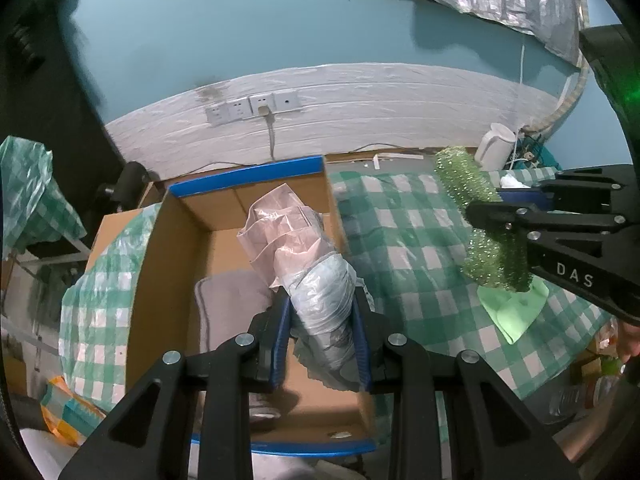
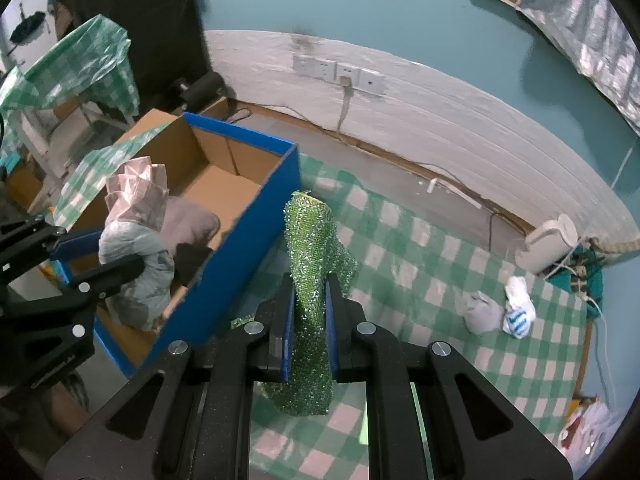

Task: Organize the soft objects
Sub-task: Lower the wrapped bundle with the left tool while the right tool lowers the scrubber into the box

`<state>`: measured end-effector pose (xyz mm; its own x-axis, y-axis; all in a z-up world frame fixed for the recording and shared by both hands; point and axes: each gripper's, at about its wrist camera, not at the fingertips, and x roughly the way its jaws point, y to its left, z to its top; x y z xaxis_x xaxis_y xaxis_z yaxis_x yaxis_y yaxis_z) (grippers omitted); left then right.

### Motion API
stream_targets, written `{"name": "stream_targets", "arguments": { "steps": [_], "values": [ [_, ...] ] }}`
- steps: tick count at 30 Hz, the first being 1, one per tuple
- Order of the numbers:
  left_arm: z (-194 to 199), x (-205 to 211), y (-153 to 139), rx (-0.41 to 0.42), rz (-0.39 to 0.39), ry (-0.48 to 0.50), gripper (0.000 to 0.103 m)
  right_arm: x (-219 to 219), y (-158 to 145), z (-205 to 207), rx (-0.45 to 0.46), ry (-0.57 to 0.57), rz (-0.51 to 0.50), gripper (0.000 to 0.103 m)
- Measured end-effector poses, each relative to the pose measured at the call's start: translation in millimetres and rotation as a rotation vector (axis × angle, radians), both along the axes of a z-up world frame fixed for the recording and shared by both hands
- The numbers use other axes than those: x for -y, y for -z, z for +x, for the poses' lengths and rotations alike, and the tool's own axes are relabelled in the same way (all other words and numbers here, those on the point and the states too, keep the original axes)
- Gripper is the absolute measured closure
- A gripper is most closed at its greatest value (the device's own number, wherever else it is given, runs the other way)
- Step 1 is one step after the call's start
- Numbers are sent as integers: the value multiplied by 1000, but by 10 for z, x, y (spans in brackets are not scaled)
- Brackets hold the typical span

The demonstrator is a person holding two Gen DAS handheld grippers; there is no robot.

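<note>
My left gripper (image 1: 322, 304) is shut on a crumpled bundle of plastic bags (image 1: 304, 256), grey-blue below and pink above. It hangs over the open cardboard box (image 1: 172, 248) with blue edges. A grey folded cloth (image 1: 232, 304) lies on the box floor. My right gripper (image 2: 310, 288) is shut on a sparkly green cloth (image 2: 312, 240) that droops above the green checked tablecloth (image 2: 420, 264), just right of the box (image 2: 240, 248). In the left wrist view the right gripper (image 1: 500, 220) and its green cloth (image 1: 464, 184) show at the right. The left gripper (image 2: 100, 256) and bag bundle (image 2: 136, 240) appear at the left of the right wrist view.
A grey sock ball (image 2: 482, 312) and a white-and-blue sock (image 2: 518, 312) lie on the tablecloth at the right. A white kettle (image 2: 548, 244) stands by tangled cables at the wall. A pale green cloth (image 1: 514, 312) lies under the right gripper. Wall sockets (image 1: 252, 108) sit behind the box.
</note>
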<state>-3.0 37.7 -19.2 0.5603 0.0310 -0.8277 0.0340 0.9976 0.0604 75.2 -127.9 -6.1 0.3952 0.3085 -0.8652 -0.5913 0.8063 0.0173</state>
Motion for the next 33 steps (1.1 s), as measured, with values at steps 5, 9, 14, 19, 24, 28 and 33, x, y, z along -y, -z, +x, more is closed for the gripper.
{"name": "stream_targets", "arguments": {
  "steps": [5, 9, 14, 19, 24, 28, 33],
  "values": [
    [-21, -167, 16, 6, 10, -30, 74, -230, 12, -1, 2, -31, -5, 91],
    [-33, -332, 52, 3, 6, -60, 74, -407, 55, 11, -6, -53, -7, 91],
    [-34, -493, 96, -5, 10, -92, 74, -625, 98, 3, -20, -83, -8, 91],
    [-40, -631, 140, -18, 10, -114, 74, -824, 136, -14, -32, -110, -6, 91],
    [-31, -759, 195, -33, 8, -136, 74, -987, 220, -18, -50, -134, -16, 91],
    [-32, -858, 234, -42, 7, -152, 74, -1089, 280, -8, -67, -145, -17, 91],
    [-27, -956, 279, -56, 7, -171, 74, -1189, 313, -3, -82, -157, -15, 91]
  ]
}}
